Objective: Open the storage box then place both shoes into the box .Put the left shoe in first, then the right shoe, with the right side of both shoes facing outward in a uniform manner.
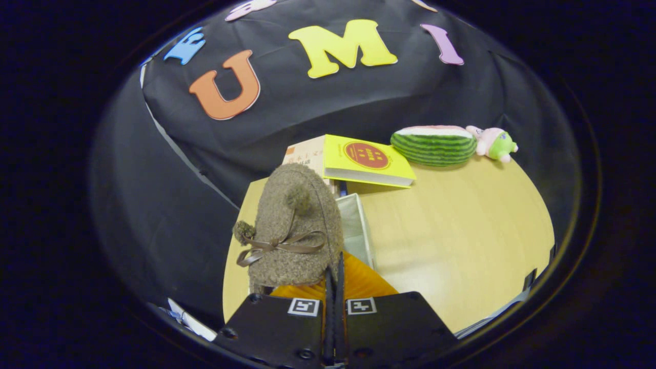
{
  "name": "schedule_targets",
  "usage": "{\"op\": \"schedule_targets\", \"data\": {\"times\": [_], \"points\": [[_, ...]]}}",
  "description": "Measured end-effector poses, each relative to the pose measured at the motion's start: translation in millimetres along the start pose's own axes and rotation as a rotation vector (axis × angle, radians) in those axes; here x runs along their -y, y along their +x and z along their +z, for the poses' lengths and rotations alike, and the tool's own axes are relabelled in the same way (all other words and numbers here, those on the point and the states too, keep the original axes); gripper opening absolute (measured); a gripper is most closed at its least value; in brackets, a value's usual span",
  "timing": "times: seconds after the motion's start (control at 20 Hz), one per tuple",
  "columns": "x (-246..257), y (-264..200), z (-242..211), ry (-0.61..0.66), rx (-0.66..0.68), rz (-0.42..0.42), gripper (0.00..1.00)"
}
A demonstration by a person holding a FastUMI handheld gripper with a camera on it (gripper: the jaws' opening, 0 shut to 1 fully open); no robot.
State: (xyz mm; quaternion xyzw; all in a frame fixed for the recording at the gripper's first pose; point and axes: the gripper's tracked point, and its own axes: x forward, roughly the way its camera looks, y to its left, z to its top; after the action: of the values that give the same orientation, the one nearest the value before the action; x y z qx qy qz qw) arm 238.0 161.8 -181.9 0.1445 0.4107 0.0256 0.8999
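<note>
wooden table | claw clenched on fuzzy brown shoe | over storage box

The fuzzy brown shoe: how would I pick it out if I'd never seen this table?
Start at the wooden table, where a yellow book lies near the back. In front of the book stands a pale storage box, and the shoe hangs beside it, pinched at its rim by the nearly closed claw. Unlike its smooth neighbours, it is woolly brown with pompoms and a ribbon bow.
</note>
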Motion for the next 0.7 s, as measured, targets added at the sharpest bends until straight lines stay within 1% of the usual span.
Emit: {"op": "schedule_targets", "data": {"times": [0.25,0.3,0.45,0.5,0.6,0.7], "points": [[16.2,14.8,0.2,-0.029,0.062,-0.081,0.06],[17.7,17.5,0.2,-0.033,0.072,-0.085,0.07],[15.8,23.7,-9.7,-0.006,0.045,-0.051,0.07],[13.7,23.9,-6.7,0.001,0.050,-0.029,0.10],[24.0,24.7,-5.6,-0.016,0.072,-0.068,0.32],[25.5,20.9,6.1,-0.028,0.127,-0.080,0.54]]}}
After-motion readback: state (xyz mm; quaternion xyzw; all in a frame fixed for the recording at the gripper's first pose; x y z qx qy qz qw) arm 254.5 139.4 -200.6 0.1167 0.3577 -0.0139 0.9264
